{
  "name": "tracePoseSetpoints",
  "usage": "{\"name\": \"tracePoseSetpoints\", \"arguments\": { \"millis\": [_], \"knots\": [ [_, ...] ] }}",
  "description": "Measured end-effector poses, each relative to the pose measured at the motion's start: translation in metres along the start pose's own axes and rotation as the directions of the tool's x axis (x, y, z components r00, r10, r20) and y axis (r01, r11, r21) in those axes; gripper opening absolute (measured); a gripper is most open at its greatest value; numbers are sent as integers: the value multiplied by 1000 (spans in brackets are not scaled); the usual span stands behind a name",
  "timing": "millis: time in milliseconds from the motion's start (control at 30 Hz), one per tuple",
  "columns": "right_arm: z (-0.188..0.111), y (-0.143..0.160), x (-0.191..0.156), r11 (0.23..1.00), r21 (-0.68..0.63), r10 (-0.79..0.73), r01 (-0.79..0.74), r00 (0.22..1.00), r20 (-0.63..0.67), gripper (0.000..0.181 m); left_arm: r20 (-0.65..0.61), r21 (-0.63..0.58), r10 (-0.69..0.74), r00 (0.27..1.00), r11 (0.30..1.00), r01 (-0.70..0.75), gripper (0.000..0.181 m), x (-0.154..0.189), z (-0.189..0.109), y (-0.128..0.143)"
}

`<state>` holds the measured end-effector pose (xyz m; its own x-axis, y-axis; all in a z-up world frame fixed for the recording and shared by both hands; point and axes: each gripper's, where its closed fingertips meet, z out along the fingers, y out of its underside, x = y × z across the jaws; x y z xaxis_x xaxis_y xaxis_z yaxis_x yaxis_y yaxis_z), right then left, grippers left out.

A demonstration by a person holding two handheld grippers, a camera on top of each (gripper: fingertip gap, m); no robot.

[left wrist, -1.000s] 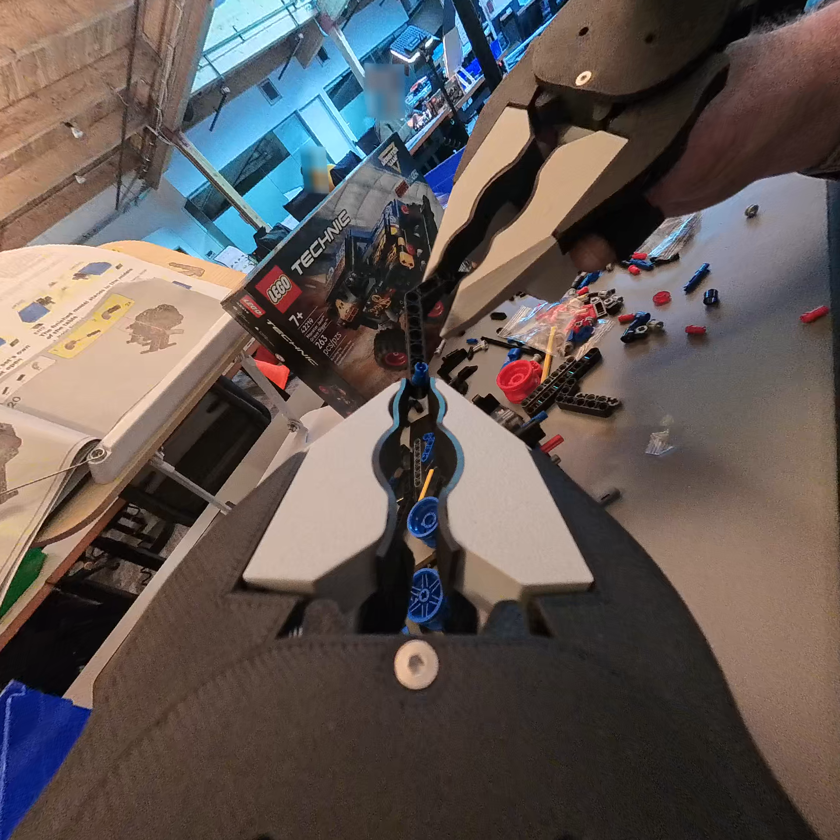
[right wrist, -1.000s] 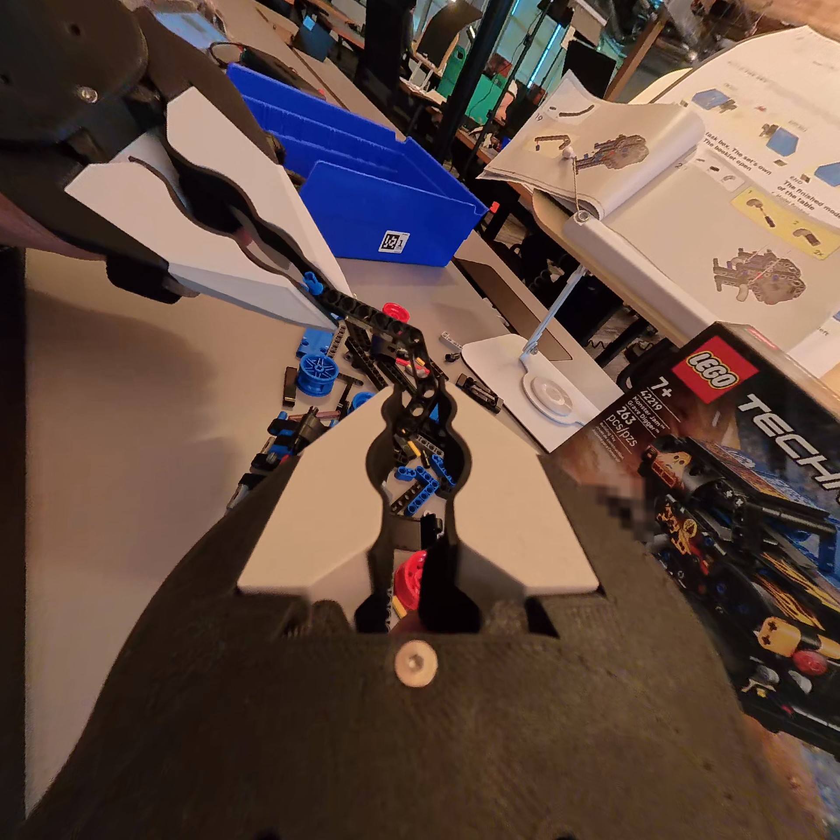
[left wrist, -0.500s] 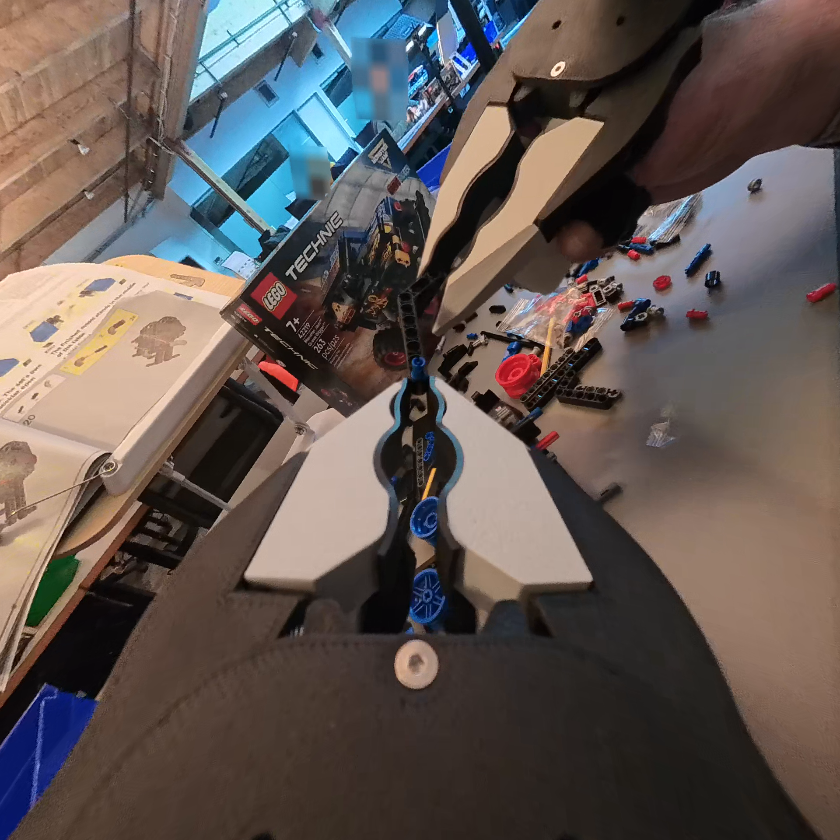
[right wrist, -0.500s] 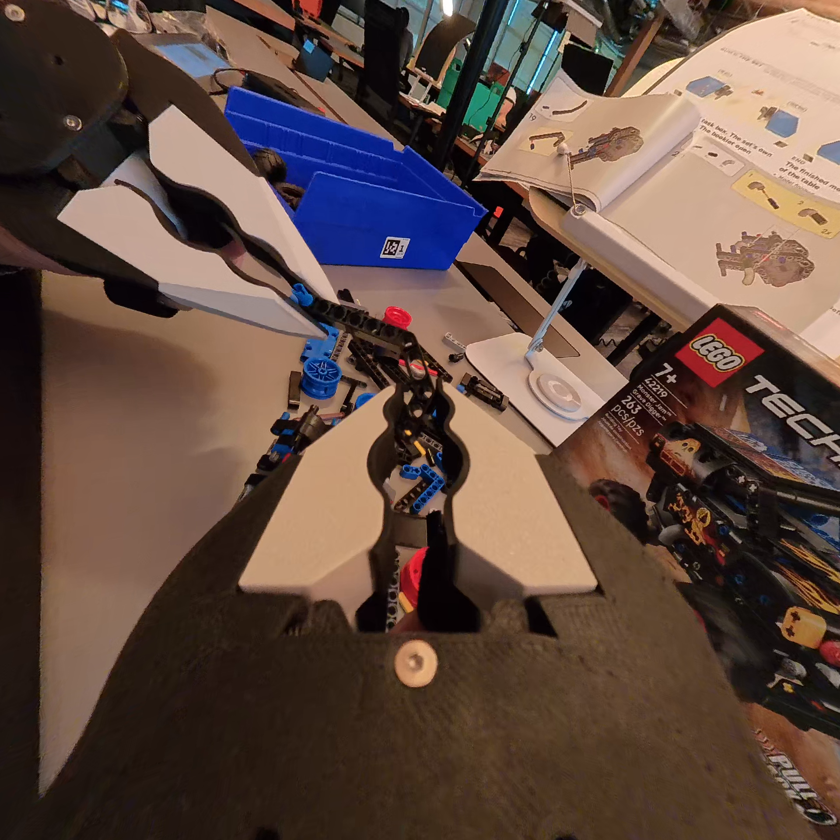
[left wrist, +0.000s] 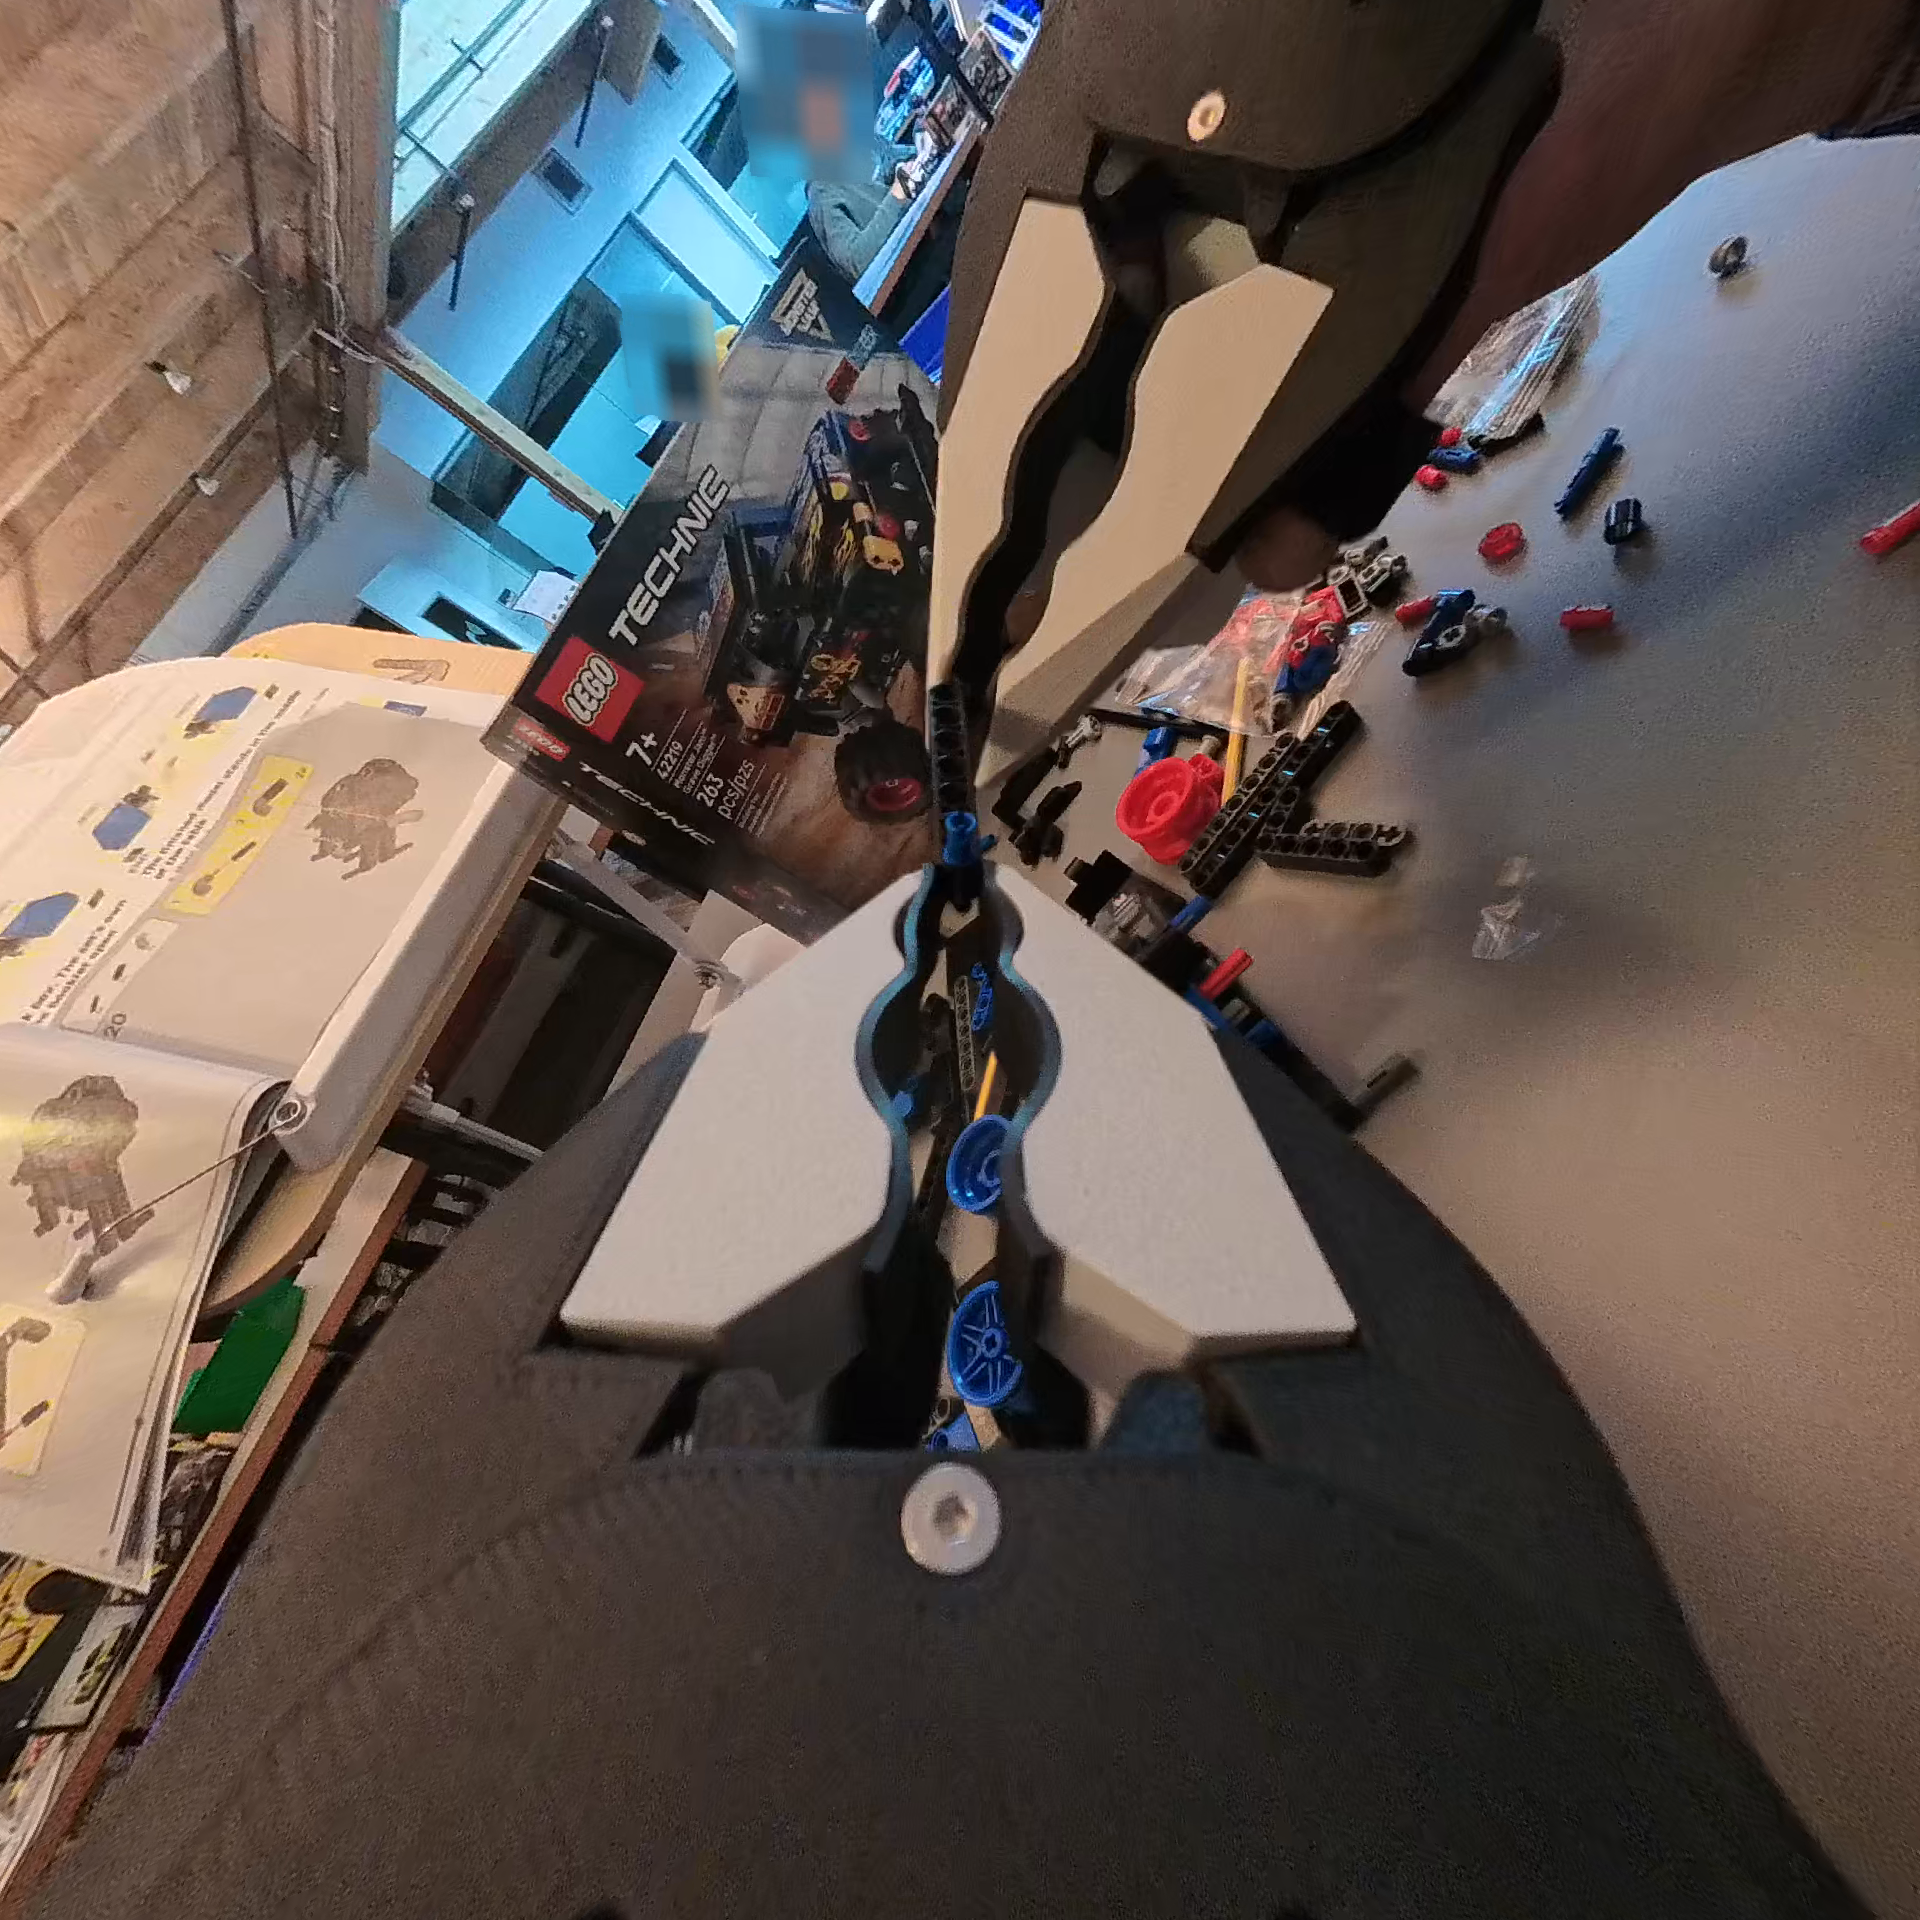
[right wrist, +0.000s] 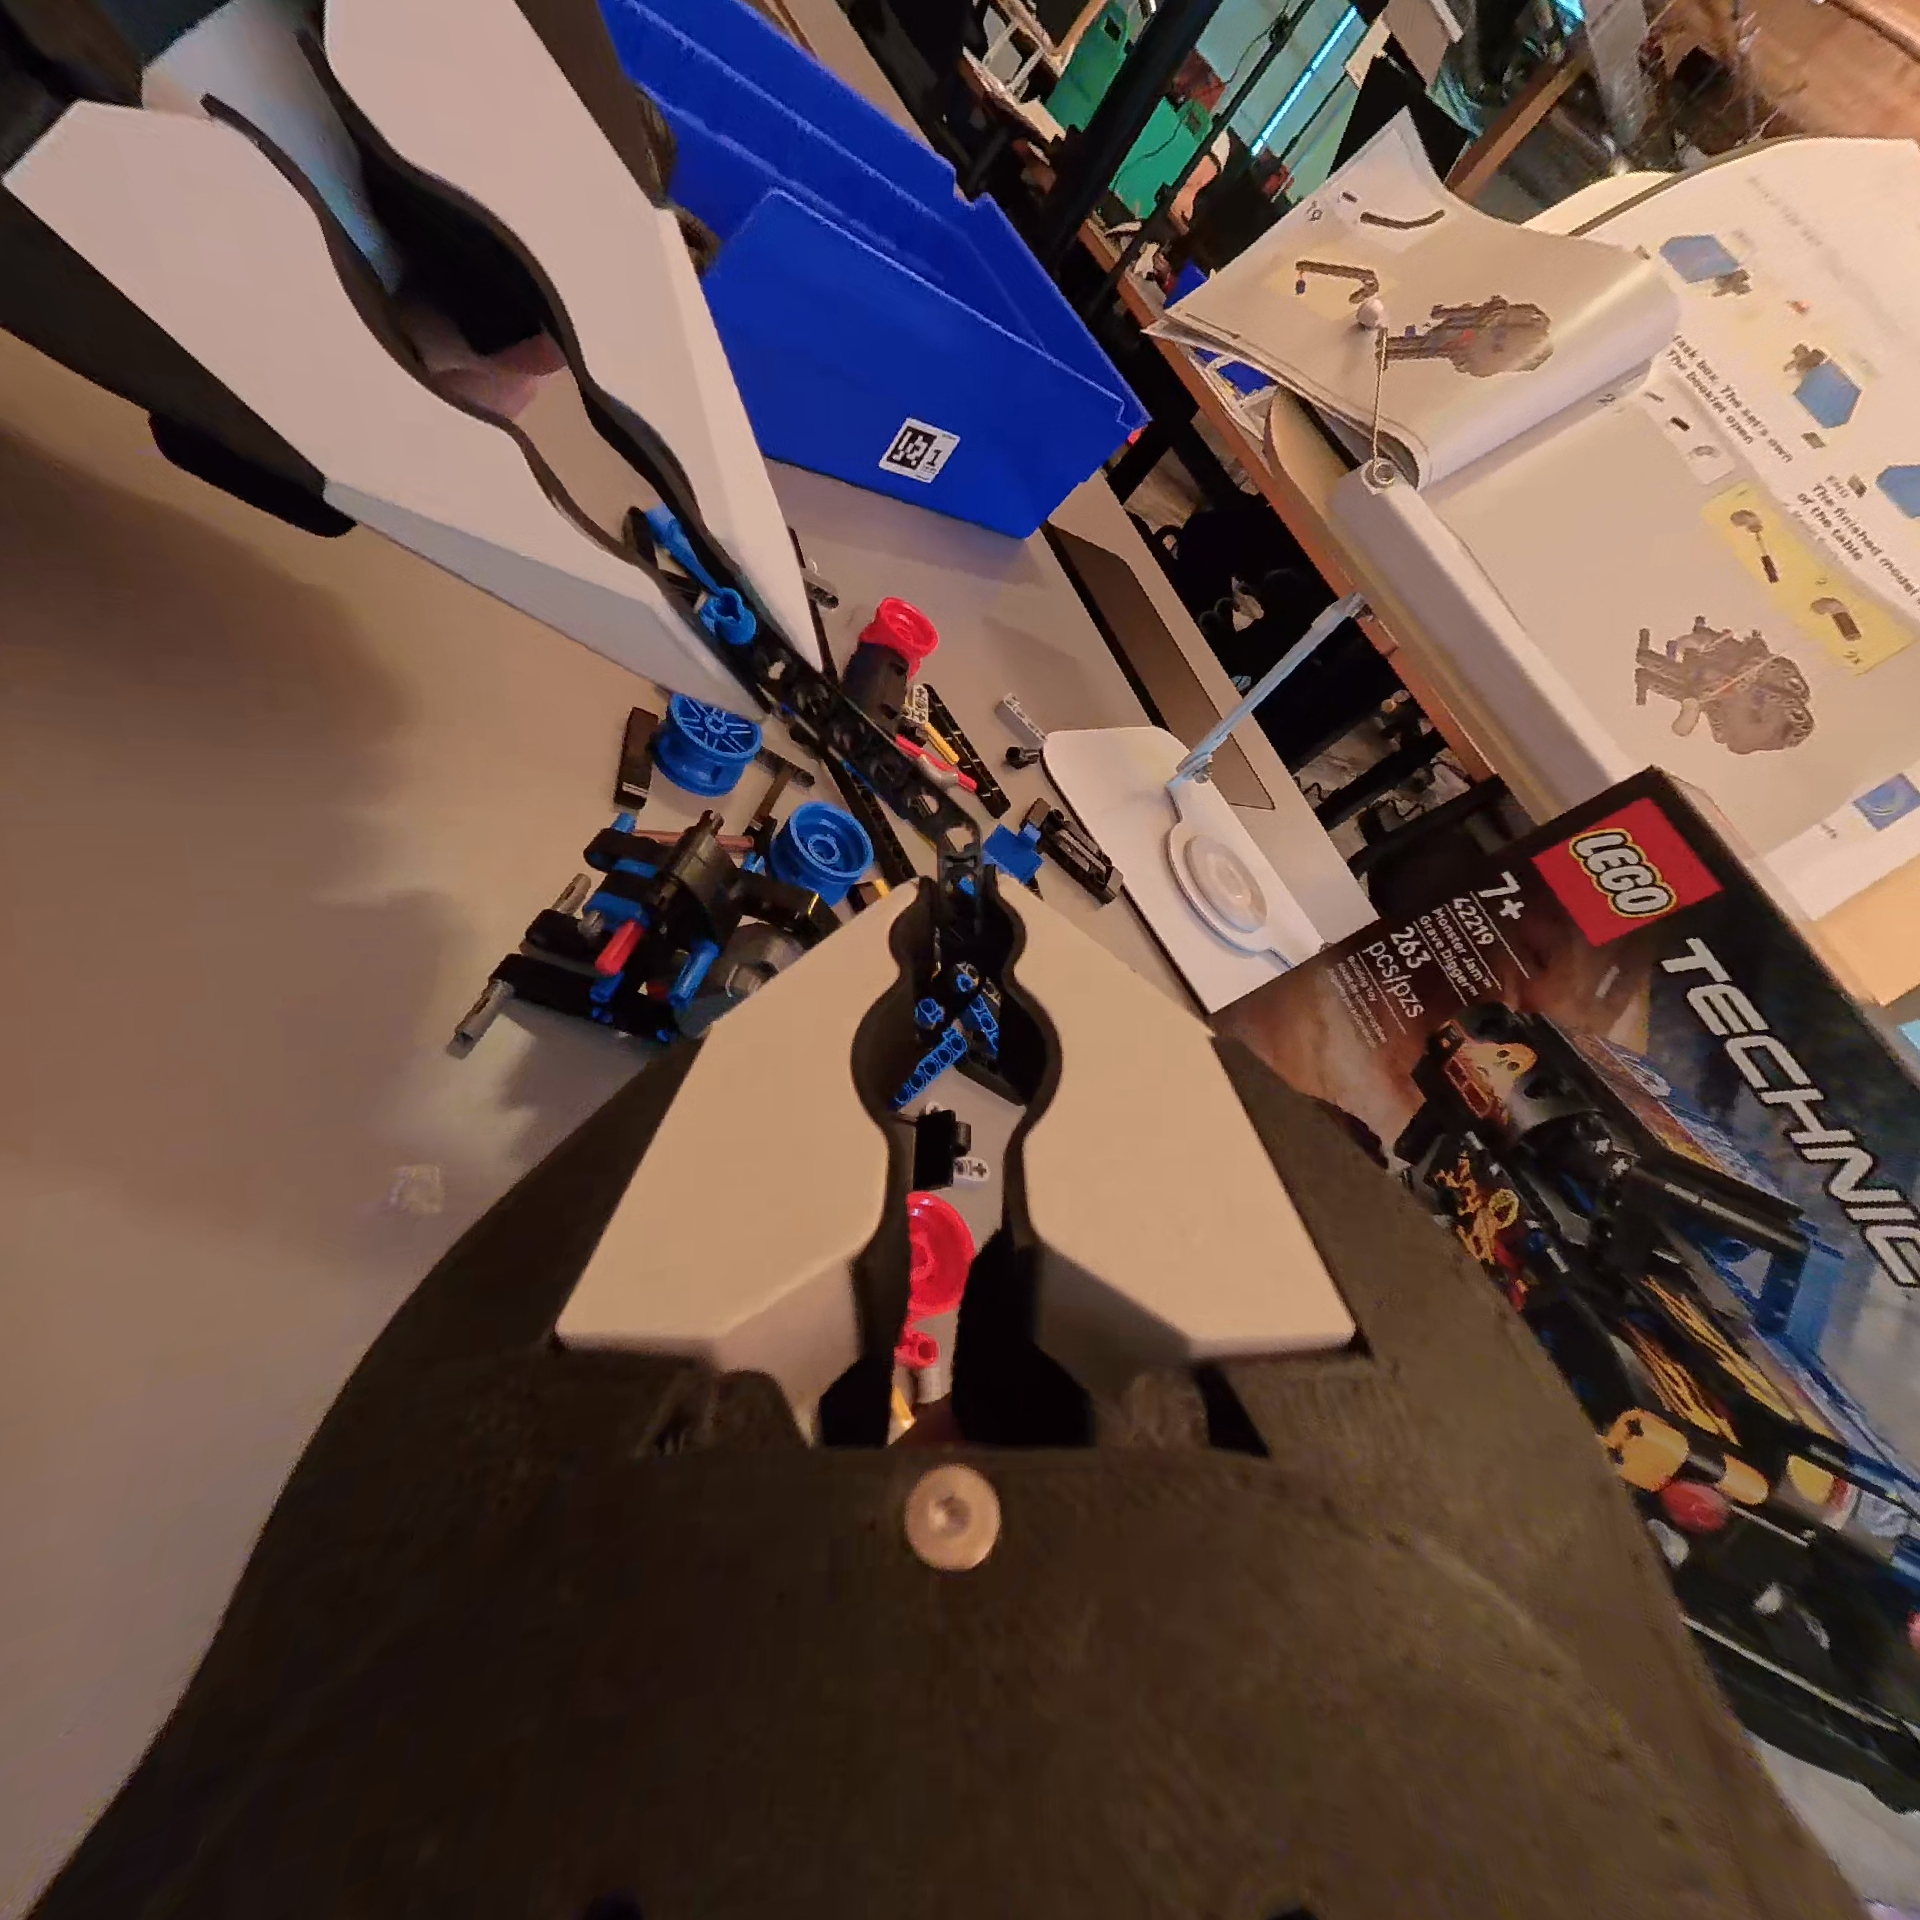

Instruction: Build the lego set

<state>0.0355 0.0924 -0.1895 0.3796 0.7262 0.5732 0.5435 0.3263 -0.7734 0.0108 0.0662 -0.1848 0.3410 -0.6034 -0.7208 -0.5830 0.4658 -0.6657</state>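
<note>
A long black Technic beam (left wrist: 948,748) is held in the air between my two grippers. My left gripper (left wrist: 956,883) is shut on one end, where a blue pin (left wrist: 961,836) sticks out. My right gripper (right wrist: 956,894) is shut on the other end of the beam (right wrist: 862,748). In the left wrist view the right gripper (left wrist: 961,675) comes down from above, held by a hand. In the right wrist view the left gripper (right wrist: 790,665) comes in from the upper left, with the blue pin (right wrist: 727,608) at its tips.
On the grey table (left wrist: 1662,1039) lie a red hub (left wrist: 1169,805), black beams (left wrist: 1288,790), blue hubs (right wrist: 712,738), a partial assembly (right wrist: 665,925) and small pins. The set's box (right wrist: 1662,1143), an instruction booklet (left wrist: 208,883) on a stand and a blue bin (right wrist: 883,343) are along the edge. The grippers' ends are close to 4 cm from one another. About 11 cm separates my right fingertips from the red hub (left wrist: 1169,805).
Both grippers keep hold of the beam. They have drawn closer together, and the right gripper now stands more upright above the left one. The left gripper looms larger in the right view.
</note>
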Motion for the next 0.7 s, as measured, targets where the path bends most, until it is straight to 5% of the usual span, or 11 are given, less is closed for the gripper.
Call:
{"name": "tracePoseSetpoints", "arguments": {
  "millis": [133, 500, 700],
  "knots": [
    [-3, -7, 1, 999, 35, -16, 16, 1000, -12, 17, -11, -8, -3, 1000, 1000, 3, 4, 2, 1, 1],
    [-4, -3, -7, 997, 9, -76, 76, 997, 20, 6, -12, 20, -3, 1000, 1000, 4, 5, 5, 1, -5],
    [-16, 7, 14, 998, 7, -56, 56, 998, -24, 6, -45, 27, -77, 996, 997, 78, 42, 4, -2, -2]
  ]
}}
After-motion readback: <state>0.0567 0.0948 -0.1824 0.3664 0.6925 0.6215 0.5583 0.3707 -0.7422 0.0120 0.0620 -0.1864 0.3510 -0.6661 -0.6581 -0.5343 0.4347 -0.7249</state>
